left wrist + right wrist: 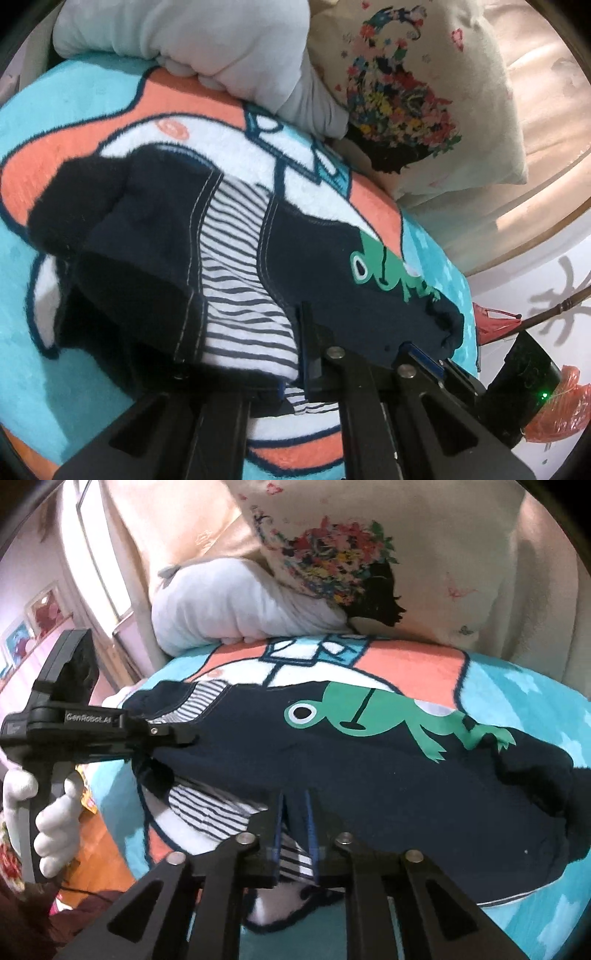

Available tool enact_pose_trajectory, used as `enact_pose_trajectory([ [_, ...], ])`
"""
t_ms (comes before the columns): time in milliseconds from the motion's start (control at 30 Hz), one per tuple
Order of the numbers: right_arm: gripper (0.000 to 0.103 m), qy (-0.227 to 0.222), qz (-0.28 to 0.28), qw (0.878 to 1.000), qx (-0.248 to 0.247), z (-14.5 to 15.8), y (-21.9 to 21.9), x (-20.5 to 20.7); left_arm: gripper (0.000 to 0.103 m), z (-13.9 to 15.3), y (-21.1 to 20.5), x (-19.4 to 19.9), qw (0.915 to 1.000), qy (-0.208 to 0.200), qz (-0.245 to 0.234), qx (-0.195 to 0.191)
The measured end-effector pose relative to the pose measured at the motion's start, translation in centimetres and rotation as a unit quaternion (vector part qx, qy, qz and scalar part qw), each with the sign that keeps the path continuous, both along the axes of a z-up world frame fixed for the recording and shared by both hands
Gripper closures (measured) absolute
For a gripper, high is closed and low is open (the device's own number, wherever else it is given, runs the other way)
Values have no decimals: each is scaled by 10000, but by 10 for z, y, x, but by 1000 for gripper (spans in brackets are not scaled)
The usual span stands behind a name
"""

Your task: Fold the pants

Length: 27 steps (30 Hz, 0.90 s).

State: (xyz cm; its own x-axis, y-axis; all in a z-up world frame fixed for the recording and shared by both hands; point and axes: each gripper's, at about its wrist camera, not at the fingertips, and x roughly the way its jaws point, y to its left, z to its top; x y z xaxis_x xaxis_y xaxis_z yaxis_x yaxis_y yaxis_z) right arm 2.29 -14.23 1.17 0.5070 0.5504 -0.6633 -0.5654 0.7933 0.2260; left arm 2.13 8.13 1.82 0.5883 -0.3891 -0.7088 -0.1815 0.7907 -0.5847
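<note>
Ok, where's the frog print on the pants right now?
In the right wrist view the green frog print faces up on the navy pants, towards their far edge, just beyond the right gripper and in front of the floral pillow.

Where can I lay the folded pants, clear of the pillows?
Bare turquoise blanket lies right of the navy pants, below the floral pillow. The far edge is crowded: the white pillow and floral pillow sit on it.
</note>
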Motion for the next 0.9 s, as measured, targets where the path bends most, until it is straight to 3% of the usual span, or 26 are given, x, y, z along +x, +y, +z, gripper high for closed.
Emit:
enact_pose_trajectory([
  [33, 70, -3, 12, 10000, 92, 2, 0, -1, 98, 2, 1, 0, 10000, -26, 7, -8],
  [100, 40, -55, 188, 9991, 366, 9, 2, -5, 98, 8, 3, -1, 9999, -94, 32, -65],
  [167, 36, -113, 424, 9975, 550, 15, 9, -9, 98, 13, 4, -1, 9998, -174, 42, -107],
  [333, 36, -305, 643, 9975, -23, 8, 35, -9, 98, 19, 4, 0, 9996, -253, 47, -123],
  [467, 37, -528, 289, 9942, -893, -6, 37, -4, 98, 20, 6, -2, 9994, -306, 44, -137],
  [533, 42, -622, -38, 9907, -1207, -10, 22, 0, 98, 21, 8, -3, 9994, -338, 58, -102],
  [767, 53, -500, -1049, 9818, -1504, -14, -57, 25, 98, 21, 14, -2, 9990, -370, 171, -162],
  [900, 62, -419, -1459, 9789, -1369, -12, -88, 38, 98, 21, 12, -1, 9991, -361, 170, -157],
])
